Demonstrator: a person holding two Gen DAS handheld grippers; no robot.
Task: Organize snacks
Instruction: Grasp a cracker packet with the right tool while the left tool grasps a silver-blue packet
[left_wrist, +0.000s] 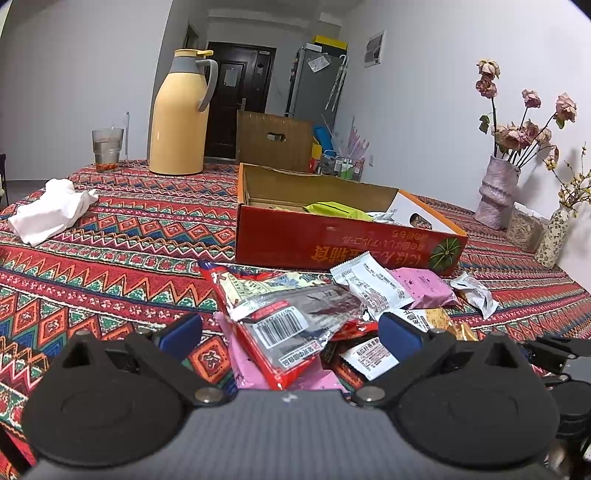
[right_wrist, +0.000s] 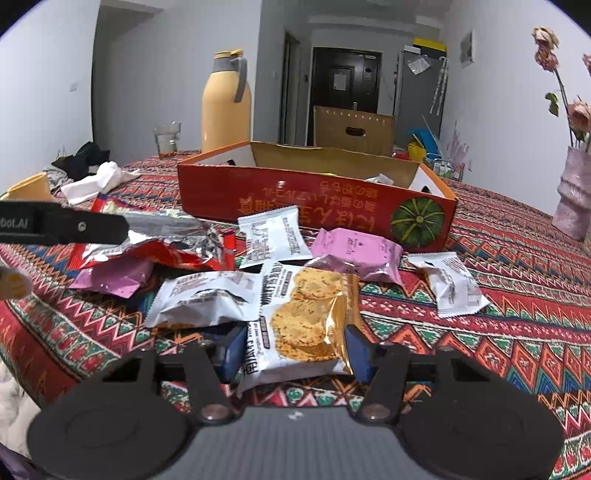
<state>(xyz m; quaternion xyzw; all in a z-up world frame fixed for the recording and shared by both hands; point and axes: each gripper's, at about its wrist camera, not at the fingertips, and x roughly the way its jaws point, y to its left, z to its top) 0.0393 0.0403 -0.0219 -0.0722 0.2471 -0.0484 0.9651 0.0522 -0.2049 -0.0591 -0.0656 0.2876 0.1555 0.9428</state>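
A pile of snack packets lies on the patterned tablecloth in front of an open red cardboard box (left_wrist: 332, 243) (right_wrist: 295, 199). My left gripper (left_wrist: 291, 338) is open, its blue pads on either side of a red and silver packet with a barcode (left_wrist: 284, 325). My right gripper (right_wrist: 295, 350) has its pads against both sides of a cracker packet (right_wrist: 303, 317) that rests on the table. Pink packets (right_wrist: 354, 251) and white packets (right_wrist: 454, 288) lie around. The box holds a green packet (left_wrist: 336, 210).
A yellow thermos jug (left_wrist: 181, 118) and a glass (left_wrist: 107, 149) stand at the far side. A white cloth (left_wrist: 51, 210) lies at the left. Vases with dried flowers (left_wrist: 498, 192) stand at the right. The left gripper's body (right_wrist: 66, 223) shows in the right wrist view.
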